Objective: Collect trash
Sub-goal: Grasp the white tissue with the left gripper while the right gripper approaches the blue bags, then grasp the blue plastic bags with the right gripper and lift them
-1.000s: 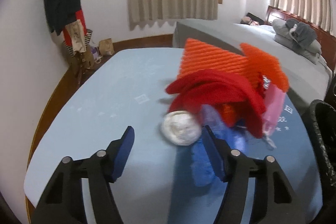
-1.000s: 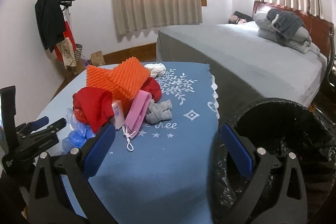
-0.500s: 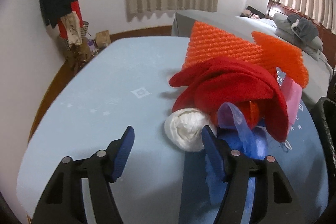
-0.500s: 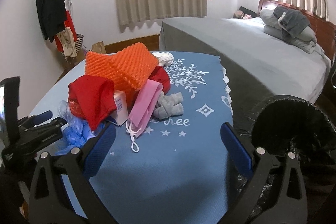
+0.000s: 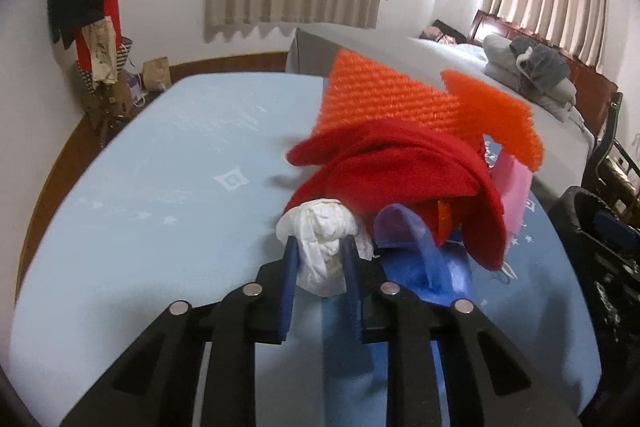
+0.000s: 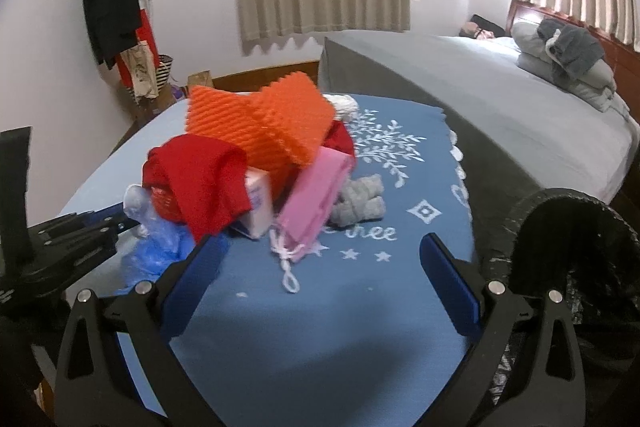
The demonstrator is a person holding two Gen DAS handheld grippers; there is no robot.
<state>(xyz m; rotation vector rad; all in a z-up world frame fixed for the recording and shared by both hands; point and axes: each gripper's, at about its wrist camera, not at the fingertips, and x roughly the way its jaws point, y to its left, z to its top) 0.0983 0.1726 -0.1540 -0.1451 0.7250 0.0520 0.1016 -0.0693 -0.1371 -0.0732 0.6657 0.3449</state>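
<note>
Left gripper: its jaws have just been closing and now clamp a crumpled white paper wad between the blue pads; the wad bulges out ahead of the tips and spreads to either side.
White paper wad, place: at the near edge of the trash heap on the desk, touching the red cloth that drapes over it from behind; whether it rests on the cloth cover or is lifted off it cannot be told.
Left gripper seen from the right wrist: it reaches in from the left edge toward the heap, its tips hidden behind the blue plastic bag.
Right gripper: jaws wide apart, nothing between them; they hover above the dark blue patterned part of the cover, short of the heap and touching none of it.
Trash heap: orange ridged foam sheets on top, red cloth below on the left, a white carton tucked under it, a pink pouch with a white cord leaning on the right, a grey rolled cloth just beside the pouch.
Blue plastic bag: lies right beside the white wad, against the left gripper's right finger.
Bin: black-lined, at the desk's right edge, just beside the right gripper's right finger.
</note>
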